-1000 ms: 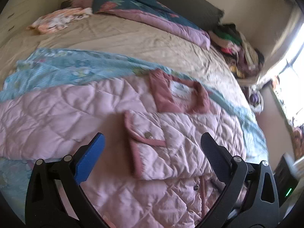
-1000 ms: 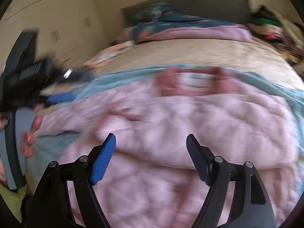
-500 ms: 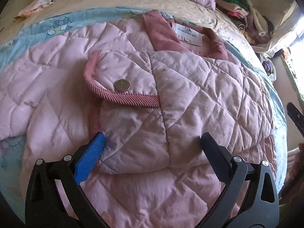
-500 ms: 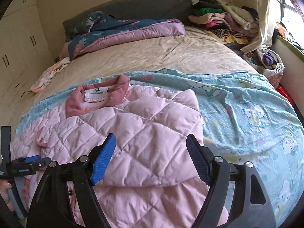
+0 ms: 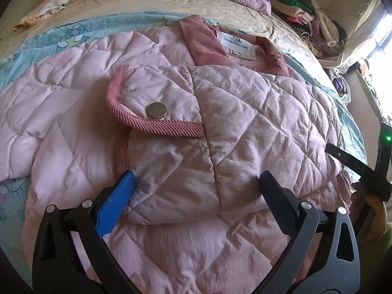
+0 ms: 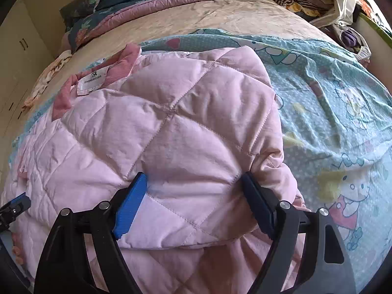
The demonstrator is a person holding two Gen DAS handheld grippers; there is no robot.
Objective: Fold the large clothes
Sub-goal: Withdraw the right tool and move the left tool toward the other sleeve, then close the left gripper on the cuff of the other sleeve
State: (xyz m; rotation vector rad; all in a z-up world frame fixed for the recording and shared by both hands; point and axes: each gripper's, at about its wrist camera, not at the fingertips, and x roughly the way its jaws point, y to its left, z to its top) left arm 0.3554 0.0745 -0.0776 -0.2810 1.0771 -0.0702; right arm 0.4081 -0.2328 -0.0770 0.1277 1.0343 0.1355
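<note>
Bed (image 5: 220, 7): beige sheet, pale blue cartoon-print blanket (image 6: 330, 98) spread across the near half. Heap of clothes (image 5: 313, 17) at 1 o'clock in the left wrist view.

Quilted pink jacket (image 5: 245, 112): lies flat on the blue blanket, fills most of both views. Diamond stitching, puffy, creased. Both sleeves folded in over the body. Darker pink ribbed collar (image 5: 205, 49) at 12 o'clock with white label (image 5: 237, 46).

Sleeve cuff (image 5: 152, 107) at centre left: ribbed pink trim, one round metal snap (image 5: 156, 110).

Left claw (image 5: 196, 186): jaws spread, fingertips down on the folded sleeve's lower edge, nothing pinched.

Right claw (image 6: 196, 188): jaws opening, wide apart, the other folded sleeve bulging between them; pads at the fabric, not squeezing.
</note>
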